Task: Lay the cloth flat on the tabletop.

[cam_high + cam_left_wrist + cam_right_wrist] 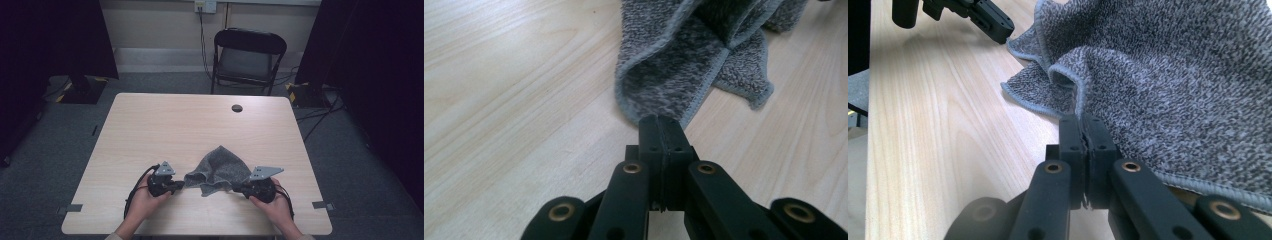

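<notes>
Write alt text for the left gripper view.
The left hand-held gripper has its black jaws shut on the hemmed edge of a grey towel, which lies bunched in folds on a light wooden table.

Speckled grey towel (pixel 218 167), pale wood-grain table (pixel 165 130).

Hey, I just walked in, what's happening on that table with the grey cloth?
A person is handling a grey cloth with two hand-held grippers at a wooden table. The left claw is shut on the cloth's hemmed edge at one side, and the right claw is shut on an edge at the other. The cloth sits bunched and creased between them near the person's edge of the table, not yet spread flat.
</notes>
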The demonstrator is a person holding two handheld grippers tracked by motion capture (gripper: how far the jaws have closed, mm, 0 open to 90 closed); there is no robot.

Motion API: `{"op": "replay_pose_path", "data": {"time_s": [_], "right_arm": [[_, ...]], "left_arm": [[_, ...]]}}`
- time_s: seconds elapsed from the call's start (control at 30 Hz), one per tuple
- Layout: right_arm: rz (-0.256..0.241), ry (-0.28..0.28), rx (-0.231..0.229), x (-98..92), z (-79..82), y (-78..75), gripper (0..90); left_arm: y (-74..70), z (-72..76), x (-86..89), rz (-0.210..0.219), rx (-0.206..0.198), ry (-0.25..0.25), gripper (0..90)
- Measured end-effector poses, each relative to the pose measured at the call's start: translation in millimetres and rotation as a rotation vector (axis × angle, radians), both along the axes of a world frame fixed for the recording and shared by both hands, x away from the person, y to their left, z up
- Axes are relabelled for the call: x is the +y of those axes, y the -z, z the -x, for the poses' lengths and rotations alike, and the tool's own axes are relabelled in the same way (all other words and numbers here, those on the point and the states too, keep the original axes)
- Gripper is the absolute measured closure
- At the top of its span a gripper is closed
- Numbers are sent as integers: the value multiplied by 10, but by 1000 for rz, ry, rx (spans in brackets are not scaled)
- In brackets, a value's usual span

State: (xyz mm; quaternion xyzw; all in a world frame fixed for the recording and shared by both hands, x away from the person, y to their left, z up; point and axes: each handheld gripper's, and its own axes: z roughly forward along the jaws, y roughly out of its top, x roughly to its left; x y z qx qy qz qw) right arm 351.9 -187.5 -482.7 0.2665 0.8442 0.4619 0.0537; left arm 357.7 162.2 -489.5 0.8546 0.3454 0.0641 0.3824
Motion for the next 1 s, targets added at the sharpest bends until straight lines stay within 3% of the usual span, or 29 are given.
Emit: {"op": "replay_pose_path", "data": {"time_s": [0.13, 0.17, 0.23, 0.3, 0.4, 0.6, 0.67, 0.83, 1.0], "right_arm": [[-6, 6, -5, -20, -1, -18, 891], [-7, 8, -5, -24, -1, -19, 891], [-9, 10, -3, -28, -3, -17, 891], [-10, 10, -2, -29, -5, -13, 891], [-8, 9, -2, -26, -9, -5, 891], [-8, 5, -2, -21, -10, 0, 891], [-9, 6, 0, -18, -9, 7, 892], [2, 8, 1, -10, -5, 25, 896], [-20, 19, -3, -33, -2, -25, 899]], "left_arm": [[-39, -1, 34, 32, 14, -30, 899], [-39, -1, 34, 32, 14, -30, 841], [-48, -10, 38, 79, -12, -82, 681], [-35, -16, 21, 87, -31, -78, 532], [51, -20, -83, 84, -55, -44, 514], [90, -57, -148, 58, -93, -30, 579], [88, -58, -152, 32, -117, -20, 648], [92, -72, -116, 45, -96, -27, 855], [15, -56, -119, -10, -77, 2, 884]]}}
